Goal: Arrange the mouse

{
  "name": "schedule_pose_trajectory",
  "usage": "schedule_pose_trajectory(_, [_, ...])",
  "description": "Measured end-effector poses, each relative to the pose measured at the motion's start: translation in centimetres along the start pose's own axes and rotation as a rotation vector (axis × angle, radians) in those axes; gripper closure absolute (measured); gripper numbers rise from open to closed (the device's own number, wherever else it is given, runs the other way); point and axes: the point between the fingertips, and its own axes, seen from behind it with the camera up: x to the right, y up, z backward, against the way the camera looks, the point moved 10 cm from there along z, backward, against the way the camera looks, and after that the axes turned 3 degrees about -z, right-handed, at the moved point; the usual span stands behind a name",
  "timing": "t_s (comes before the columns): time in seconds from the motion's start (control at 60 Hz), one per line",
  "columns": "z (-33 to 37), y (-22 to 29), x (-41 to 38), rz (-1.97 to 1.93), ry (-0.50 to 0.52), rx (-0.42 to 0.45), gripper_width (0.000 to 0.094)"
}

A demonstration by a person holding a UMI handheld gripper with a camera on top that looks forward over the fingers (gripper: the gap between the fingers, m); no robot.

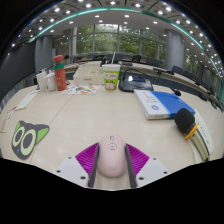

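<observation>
Gripper view: hand-held two-finger gripper (111, 160) points forward over a long pale beige tabletop (75, 120). A light pink, rounded plastic computer mouse (111, 155) sits between the two fingers, resting on the table surface. Magenta pads (87, 156) flank it left and right and sit right up against its sides; can't tell from this angle if both are actually pressing on it or if there's a sliver of gap. Fingers are not spread wide, set roughly to mouse width.

Left of the fingers, near the table edge: a black mat printed with a green-eyed cartoon cat face (29, 137), lying flat.

Beyond the fingers, further down the table:
- red cylindrical bottle (60, 73), upright, far left side, with a few small pale containers (45, 80) just beside it
- white box with green label (111, 76), upright, roughly mid-table
- dark laptop-like item (135, 80), right of the box, details too small to read
- white and blue flat book or carton (152, 103), lying flat on the right side
- blue flat sheet (177, 104), touching or just beside the carton
- black and yellow object (186, 122), near the right table edge, can't identify it

Background: large open room with tall glass windows (118, 40) and a ceiling ring of round lights (88, 5).
</observation>
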Motion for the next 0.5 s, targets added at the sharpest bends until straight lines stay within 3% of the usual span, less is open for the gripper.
schedule_pose_trajectory(0.167, [0.1, 0.0, -0.1, 0.001, -0.018, 0.002, 0.0564])
schedule_pose_trajectory(0.283, [0.6, 0.4, -0.5, -0.026, -0.055, -0.003, 0.0576])
schedule_pose_trajectory(0.5, [7.8, 7.1, -5.4, -0.038, -0.109, 0.149, 0.0577])
